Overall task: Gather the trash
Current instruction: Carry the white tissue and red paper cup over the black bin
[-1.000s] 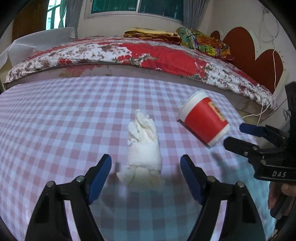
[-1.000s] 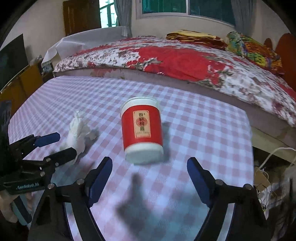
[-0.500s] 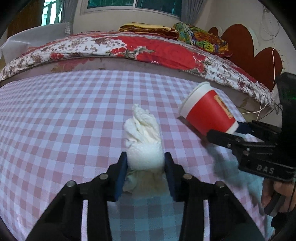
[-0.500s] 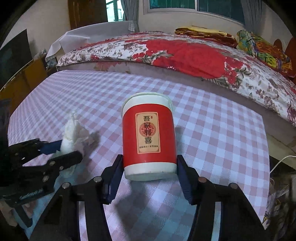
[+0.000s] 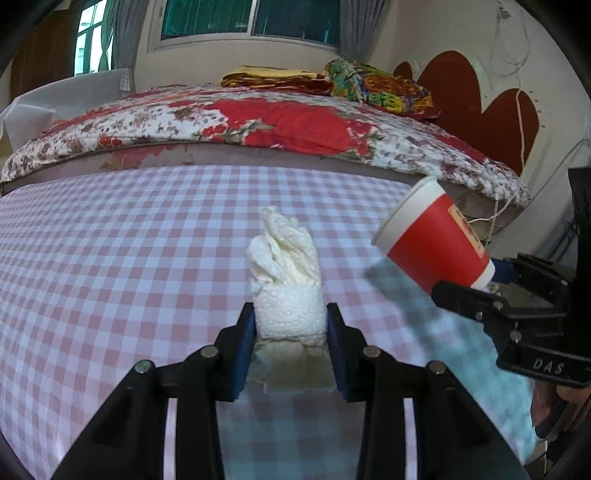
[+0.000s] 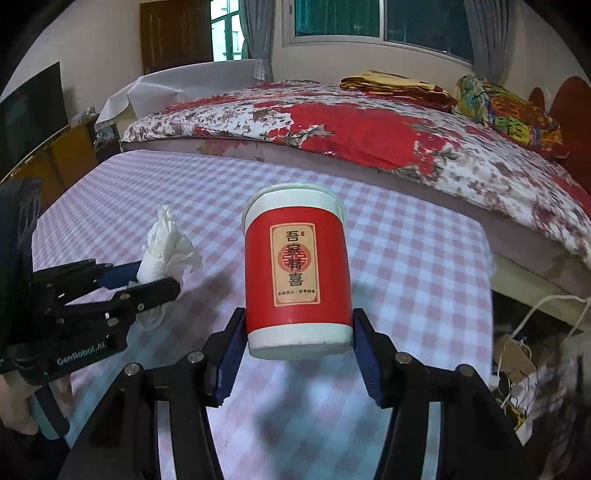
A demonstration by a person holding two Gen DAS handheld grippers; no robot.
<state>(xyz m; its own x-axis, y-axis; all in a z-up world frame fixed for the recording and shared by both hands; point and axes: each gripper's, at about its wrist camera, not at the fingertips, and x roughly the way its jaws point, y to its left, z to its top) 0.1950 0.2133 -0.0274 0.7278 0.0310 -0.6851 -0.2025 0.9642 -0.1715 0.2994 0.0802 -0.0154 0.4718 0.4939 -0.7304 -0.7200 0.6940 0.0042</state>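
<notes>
Room: a bedroom; a table under a pink-and-white checked cloth (image 5: pixel 129 258) stands against a bed (image 5: pixel 258 122) with a red floral cover, windows behind.

Left wrist view, own fingers: the left gripper (image 5: pixel 290 334) has its blue pads pressed on both sides of a crumpled white tissue (image 5: pixel 286 280); the wad fills the narrow gap and its twisted end rises beyond the fingertips.

Left wrist view, off to the right of the fingers: the right gripper (image 5: pixel 476 284) carries a red paper cup (image 5: pixel 432 240), tilted, its white rim turned up and left, clear of the cloth with a shadow beneath.

Only in this view: a dark red heart-shaped headboard (image 5: pixel 476 107), and fingers of the person's right hand (image 5: pixel 550 406) around the handle.

Right wrist view, own fingers: the right gripper (image 6: pixel 297 347) clamps the cup (image 6: pixel 295 273) near its white base, one pad on each side; the label faces the camera.

Right wrist view, to the left of the fingers: the left gripper (image 6: pixel 147 278) grips the tissue (image 6: pixel 162 247), loose ends hanging below.

Only in this view: a dark screen on a wooden cabinet (image 6: pixel 33 110), a brown door (image 6: pixel 173 33), cords and clutter (image 6: pixel 524 354) past the table's right edge.

Pose: both grippers angle downward over the cloth, side by side.
</notes>
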